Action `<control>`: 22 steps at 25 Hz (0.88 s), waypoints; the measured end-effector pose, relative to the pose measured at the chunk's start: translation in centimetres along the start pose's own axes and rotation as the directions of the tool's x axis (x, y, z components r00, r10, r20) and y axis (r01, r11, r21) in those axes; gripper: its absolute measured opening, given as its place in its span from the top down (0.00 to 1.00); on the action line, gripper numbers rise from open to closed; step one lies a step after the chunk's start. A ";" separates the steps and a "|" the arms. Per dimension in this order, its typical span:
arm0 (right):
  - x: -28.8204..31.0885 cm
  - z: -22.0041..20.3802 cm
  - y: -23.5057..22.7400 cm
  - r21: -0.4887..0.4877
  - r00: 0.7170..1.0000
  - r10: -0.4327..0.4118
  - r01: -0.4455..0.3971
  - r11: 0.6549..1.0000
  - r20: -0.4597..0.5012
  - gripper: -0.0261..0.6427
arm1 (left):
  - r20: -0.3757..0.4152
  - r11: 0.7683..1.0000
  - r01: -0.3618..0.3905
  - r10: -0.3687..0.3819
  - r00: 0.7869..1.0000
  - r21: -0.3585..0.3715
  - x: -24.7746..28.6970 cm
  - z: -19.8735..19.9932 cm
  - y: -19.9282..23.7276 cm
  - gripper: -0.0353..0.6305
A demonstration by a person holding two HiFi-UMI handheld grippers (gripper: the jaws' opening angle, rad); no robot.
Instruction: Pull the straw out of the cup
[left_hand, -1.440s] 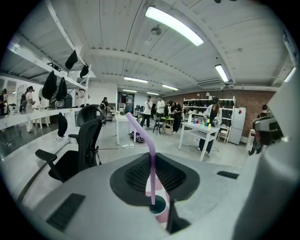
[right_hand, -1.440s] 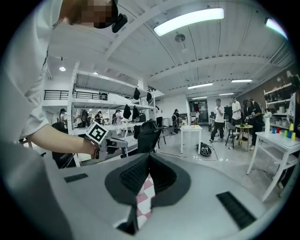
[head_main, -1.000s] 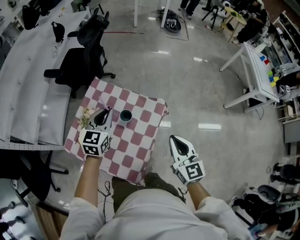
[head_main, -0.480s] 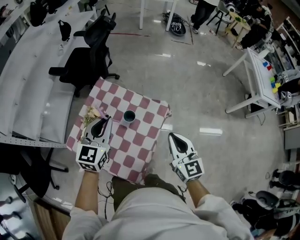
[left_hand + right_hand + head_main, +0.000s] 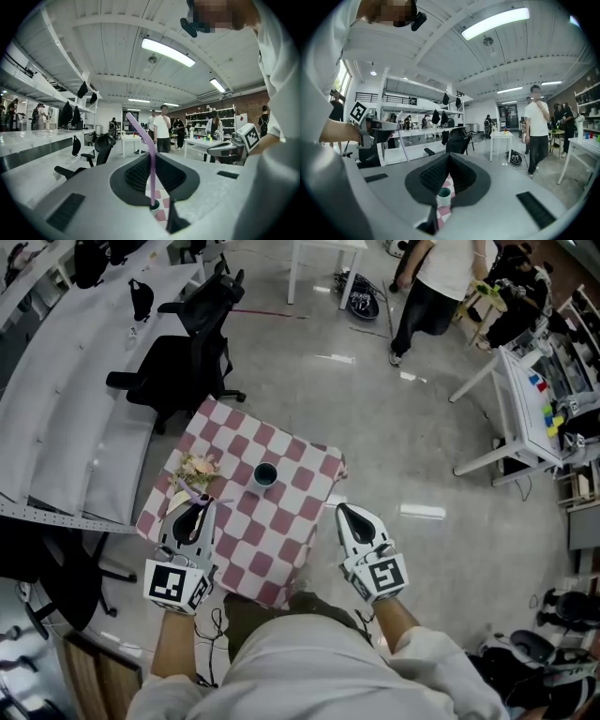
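Observation:
A small white cup (image 5: 265, 474) with a teal inside stands near the middle of the pink checkered tablecloth (image 5: 281, 521). The purple bent straw (image 5: 151, 173) is out of the cup and stands upright between the jaws of my left gripper (image 5: 201, 505), which is shut on it. This gripper hovers over the table's left side, apart from the cup. In the left gripper view the cup (image 5: 155, 205) shows just behind the straw's lower end. My right gripper (image 5: 345, 511) hangs off the table's right edge with its jaws together and nothing in them. In its own view the cup (image 5: 444, 197) sits ahead.
A small bunch of flowers (image 5: 197, 468) lies on the cloth's left side, just beyond the left gripper. A black office chair (image 5: 192, 362) stands behind the table. A long white bench (image 5: 66, 409) runs on the left, a white desk (image 5: 511, 409) on the right. A person (image 5: 441, 287) walks at the back.
My left gripper has drawn back and up from beside the cup toward the table's near-left side, carrying the straw. The right gripper has barely shifted. A person has walked into view at the top.

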State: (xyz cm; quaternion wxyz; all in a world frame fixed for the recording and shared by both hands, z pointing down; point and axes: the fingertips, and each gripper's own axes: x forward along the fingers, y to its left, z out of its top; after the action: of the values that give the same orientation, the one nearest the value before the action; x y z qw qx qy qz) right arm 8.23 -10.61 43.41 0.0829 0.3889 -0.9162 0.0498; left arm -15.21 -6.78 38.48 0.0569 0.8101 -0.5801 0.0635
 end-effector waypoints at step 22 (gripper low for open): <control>0.5 0.8 0.9 -0.026 1.000 0.030 -0.030 0.999 0.006 0.96 | 0.082 0.999 -0.042 0.044 0.996 -0.022 -4.7 2.2 -0.9 0.90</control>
State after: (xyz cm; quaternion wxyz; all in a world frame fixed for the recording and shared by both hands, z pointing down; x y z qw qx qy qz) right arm 7.17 -10.51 42.66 0.0840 0.3743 -0.9227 0.0380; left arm -15.81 -2.44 35.53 0.0397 0.7987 -0.5998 0.0251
